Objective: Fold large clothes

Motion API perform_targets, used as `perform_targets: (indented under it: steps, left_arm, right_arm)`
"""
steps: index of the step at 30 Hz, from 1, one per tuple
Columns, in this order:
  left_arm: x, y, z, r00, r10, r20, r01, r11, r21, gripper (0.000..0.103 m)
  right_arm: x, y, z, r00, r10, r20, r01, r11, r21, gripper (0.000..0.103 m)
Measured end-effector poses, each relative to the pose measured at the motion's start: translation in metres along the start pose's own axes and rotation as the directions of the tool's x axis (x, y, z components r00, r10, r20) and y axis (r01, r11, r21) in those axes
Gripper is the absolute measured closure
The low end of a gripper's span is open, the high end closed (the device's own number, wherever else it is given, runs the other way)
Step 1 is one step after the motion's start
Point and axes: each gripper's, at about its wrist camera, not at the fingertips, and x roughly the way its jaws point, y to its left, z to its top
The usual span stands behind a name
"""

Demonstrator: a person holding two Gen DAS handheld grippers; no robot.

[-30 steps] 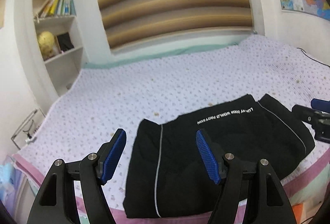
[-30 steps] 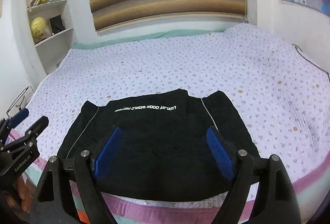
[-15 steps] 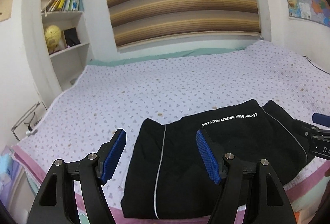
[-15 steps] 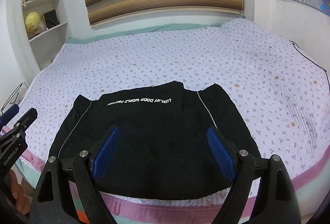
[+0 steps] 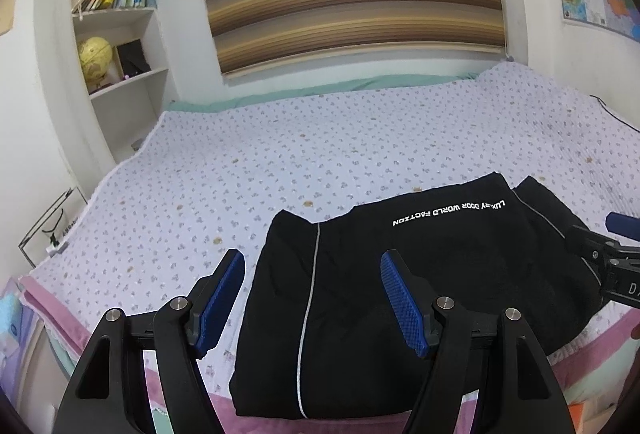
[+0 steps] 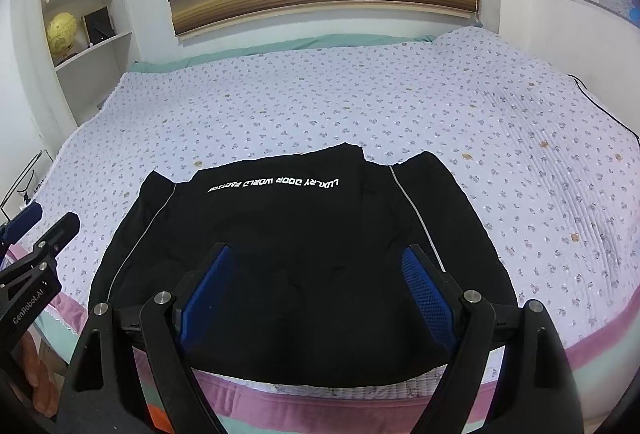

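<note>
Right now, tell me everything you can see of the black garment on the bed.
The black garment lies flat near the bed's front edge, already partly folded into a broad, roughly rectangular shape. It looks like soft, matte fabric with faint creases. A line of white lettering runs near its far edge, upside down to the cameras, and a thin pale piping stripe runs down each side. Its near hem reaches the pink border of the cover. Both grippers, left and right, hover open above it; neither touches it.

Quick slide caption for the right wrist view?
Open right gripper poised above folded black garment on floral bedspread.
</note>
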Motion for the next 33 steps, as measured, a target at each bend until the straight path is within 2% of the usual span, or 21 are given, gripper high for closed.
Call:
perform_targets:
  steps: [8,13,33]
  left_arm:
    - [-0.001,0.0028,-0.0014,1.0,-0.017,-0.009,0.017,1.0,-0.016,0.031]
    - [0.0,0.0039,-0.0013,0.997,-0.075,-0.029,0.074,0.997,-0.035,0.031]
    - [0.0071,0.0015,-0.0043,0.998,-0.038,-0.042,0.037,0.999,-0.019,0.031]
  right_arm:
    - [-0.0026,0.0054,-0.0025,1.0,-0.002,0.0,0.002,1.0,-0.017,0.015]
    - [-0.0028,0.0051,-0.0026,1.0,-0.002,-0.002,0.002,1.0,-0.024,0.015]
    - [0.0035,0.0055,-0.0032,1.0,0.006,-0.018,-0.006,1.0,-0.024,0.015]
